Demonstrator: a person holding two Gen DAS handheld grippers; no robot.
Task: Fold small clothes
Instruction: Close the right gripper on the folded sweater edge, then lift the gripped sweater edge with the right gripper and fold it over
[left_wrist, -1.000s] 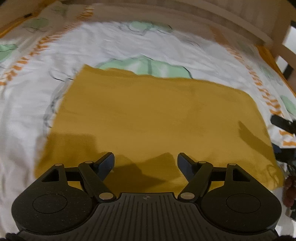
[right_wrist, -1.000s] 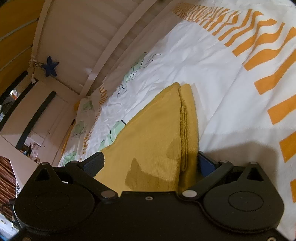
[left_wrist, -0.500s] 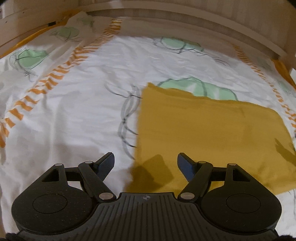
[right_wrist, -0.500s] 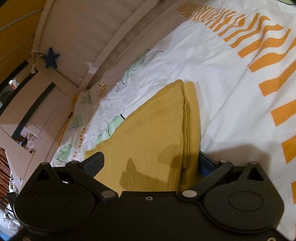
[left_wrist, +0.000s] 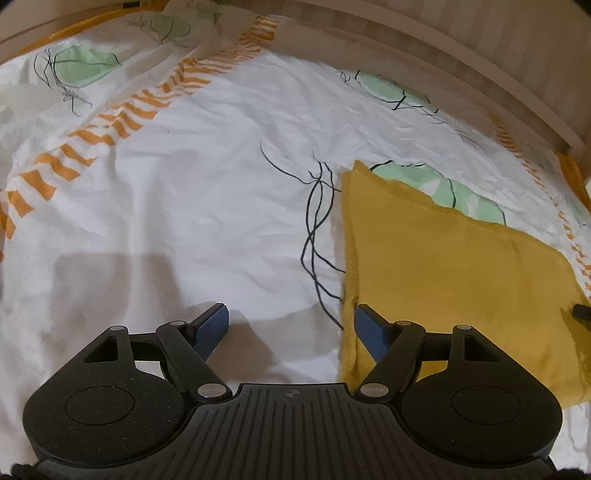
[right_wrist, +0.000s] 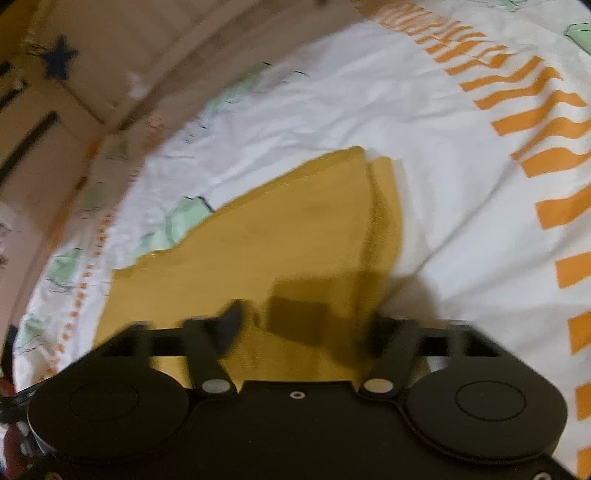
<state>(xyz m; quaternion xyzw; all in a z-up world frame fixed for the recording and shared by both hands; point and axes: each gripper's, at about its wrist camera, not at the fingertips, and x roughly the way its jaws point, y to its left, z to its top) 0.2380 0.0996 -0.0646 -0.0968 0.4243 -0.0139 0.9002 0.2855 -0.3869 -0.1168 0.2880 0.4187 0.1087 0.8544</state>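
Note:
A mustard-yellow folded garment (left_wrist: 454, 266) lies flat on the white patterned bedsheet (left_wrist: 207, 206), at the right of the left wrist view. My left gripper (left_wrist: 290, 325) is open and empty, over the sheet just left of the garment's near left corner; its right finger overlaps the garment's edge. In the blurred right wrist view the garment (right_wrist: 280, 236) fills the middle, with stacked folded edges on its right side. My right gripper (right_wrist: 306, 325) is open above the garment's near end and holds nothing.
The sheet has orange striped bands (left_wrist: 110, 125) and green leaf prints (left_wrist: 461, 192). A wooden bed rail (left_wrist: 461, 48) runs along the far side. A dark blue star (right_wrist: 57, 61) hangs on the wall at the upper left of the right wrist view.
My left gripper has swung left, off the garment and over bare sheet. My right gripper has lifted and drawn back, and its right finger has come clear of the folded edge.

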